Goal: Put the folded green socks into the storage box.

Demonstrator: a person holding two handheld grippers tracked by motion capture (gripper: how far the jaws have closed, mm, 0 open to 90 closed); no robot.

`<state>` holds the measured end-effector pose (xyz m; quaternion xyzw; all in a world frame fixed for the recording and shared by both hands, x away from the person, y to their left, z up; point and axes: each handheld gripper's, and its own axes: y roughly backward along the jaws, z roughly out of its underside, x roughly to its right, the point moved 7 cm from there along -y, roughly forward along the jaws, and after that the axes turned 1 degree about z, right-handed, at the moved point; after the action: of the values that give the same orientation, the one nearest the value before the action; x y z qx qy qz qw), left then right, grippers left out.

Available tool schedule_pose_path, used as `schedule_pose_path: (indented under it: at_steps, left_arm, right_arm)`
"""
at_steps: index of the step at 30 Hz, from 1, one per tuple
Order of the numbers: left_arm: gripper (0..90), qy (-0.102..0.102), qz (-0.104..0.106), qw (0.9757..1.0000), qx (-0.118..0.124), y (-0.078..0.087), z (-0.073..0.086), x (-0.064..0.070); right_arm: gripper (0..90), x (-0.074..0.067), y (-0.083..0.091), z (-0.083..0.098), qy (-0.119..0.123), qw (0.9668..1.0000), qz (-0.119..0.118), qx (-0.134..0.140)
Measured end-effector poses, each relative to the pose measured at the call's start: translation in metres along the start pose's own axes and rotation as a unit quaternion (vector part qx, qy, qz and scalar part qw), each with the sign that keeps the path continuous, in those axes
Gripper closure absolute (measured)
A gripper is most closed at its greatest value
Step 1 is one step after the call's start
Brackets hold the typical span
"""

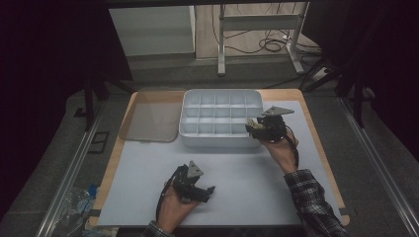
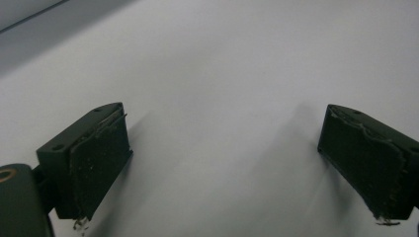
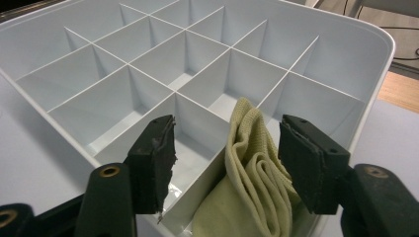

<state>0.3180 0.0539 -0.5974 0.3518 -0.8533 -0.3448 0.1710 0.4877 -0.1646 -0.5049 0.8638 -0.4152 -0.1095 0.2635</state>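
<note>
A white box divided into several compartments stands at the back middle of the table. A pale yellow folded cloth stands in its near right corner compartment and sticks up above the dividers. My right gripper is open around the cloth; the left pad is well apart from it and the cloth leans close to the right pad. From the high view this gripper sits at the box's front right corner with the cloth at its tip. My left gripper is open over the bare mat, near the table's front.
A translucent lid lies flat to the left of the box. A pale mat covers the wooden table. The other compartments hold nothing. Metal frame legs and cables stand on the floor beyond the table.
</note>
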Motion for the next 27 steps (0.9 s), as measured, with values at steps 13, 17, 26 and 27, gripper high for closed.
schedule_pose_path:
  at_steps: [13,17,26,27]
  left_arm:
    - [5.4,0.001,0.000,1.0000,0.001,0.000,0.000,0.000]
    - [5.4,0.001,0.000,1.0000,0.001,0.000,0.000,0.000]
    - [5.4,0.001,0.000,1.0000,0.001,0.000,0.000,0.000]
    - [5.4,0.001,0.000,1.0000,0.001,0.000,0.000,0.000]
  right_arm:
    - [33.7,-0.006,0.010,-0.002,0.011,0.9999,-0.005,-0.004]
    - [32.4,-0.008,0.013,-0.002,0.014,0.9999,-0.006,-0.005]
    - [30.1,-0.012,0.019,0.001,0.021,0.9997,-0.007,-0.010]
    - [29.8,-0.013,0.020,0.001,0.022,0.9997,-0.007,-0.011]
